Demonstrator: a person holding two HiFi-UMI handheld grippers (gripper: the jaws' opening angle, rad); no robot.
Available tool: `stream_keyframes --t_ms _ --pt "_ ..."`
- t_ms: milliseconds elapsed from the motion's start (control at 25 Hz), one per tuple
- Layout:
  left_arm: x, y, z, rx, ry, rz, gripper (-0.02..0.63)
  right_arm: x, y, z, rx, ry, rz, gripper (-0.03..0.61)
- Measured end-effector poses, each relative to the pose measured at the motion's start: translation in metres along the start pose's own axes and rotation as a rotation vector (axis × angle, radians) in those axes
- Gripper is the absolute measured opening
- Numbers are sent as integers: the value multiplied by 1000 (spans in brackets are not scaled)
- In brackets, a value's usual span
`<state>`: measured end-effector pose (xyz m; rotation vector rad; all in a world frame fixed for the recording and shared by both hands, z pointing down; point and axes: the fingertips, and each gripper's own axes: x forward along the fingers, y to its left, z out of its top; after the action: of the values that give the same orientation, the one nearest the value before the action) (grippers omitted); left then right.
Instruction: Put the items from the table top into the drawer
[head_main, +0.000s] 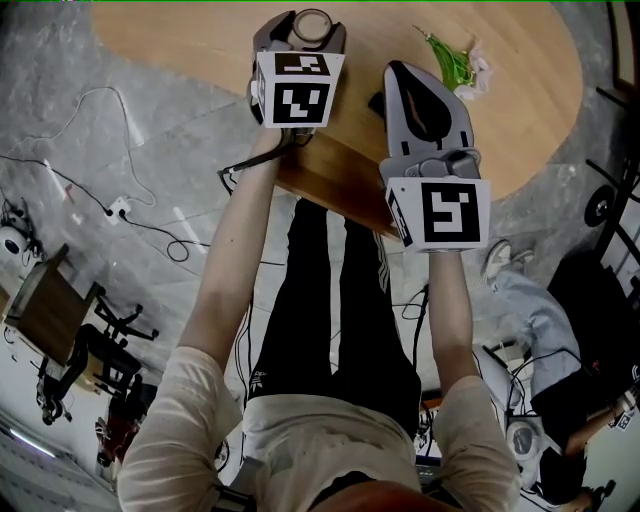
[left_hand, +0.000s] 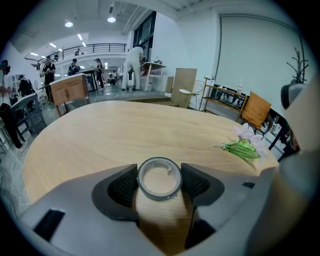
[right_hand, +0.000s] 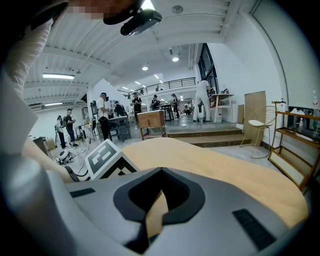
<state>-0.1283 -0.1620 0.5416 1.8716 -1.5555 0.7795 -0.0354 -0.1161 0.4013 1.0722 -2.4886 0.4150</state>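
A grey-rimmed roll of tape (left_hand: 159, 177) stands on the oval wooden table (left_hand: 100, 135), near its front edge. My left gripper (left_hand: 159, 186) has the roll between its two black pads (left_hand: 121, 187), which touch it on both sides. From the head view the same roll (head_main: 311, 27) shows at the tip of the left gripper (head_main: 311, 42). My right gripper (head_main: 403, 75) hovers over the table's front edge with its jaws together and nothing in them; in its own view the right gripper (right_hand: 160, 172) points across the bare tabletop. A green sprig with pale flowers (head_main: 455, 62) lies to the right.
The sprig (left_hand: 245, 147) lies right of the roll, toward the table's right edge. The table's front edge (head_main: 330, 190) runs just above the person's legs. Cables (head_main: 110, 205) trail on the grey floor at left, beside a chair (head_main: 45, 310). No drawer shows.
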Motion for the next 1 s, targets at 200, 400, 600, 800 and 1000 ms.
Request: stream_keyframes --t_ms 200,400,600,800,1000 --pt "-4 1 0 5 -8 1 278 -6 2 3 -4 -2 -3 5" --pt "-51 -11 36 24 -116 38 277 -12 2 12 -21 -12 -6 5" --pt "-131 -32 65 -84 -223 65 278 -24 1 27 -14 -39 -14 5" --pt "-177 -44 73 -76 -273 78 278 -33 7 40 -23 -62 -7 5" --pt "-194 -37 74 -72 -297 89 276 -30 18 42 -27 -68 0 5"
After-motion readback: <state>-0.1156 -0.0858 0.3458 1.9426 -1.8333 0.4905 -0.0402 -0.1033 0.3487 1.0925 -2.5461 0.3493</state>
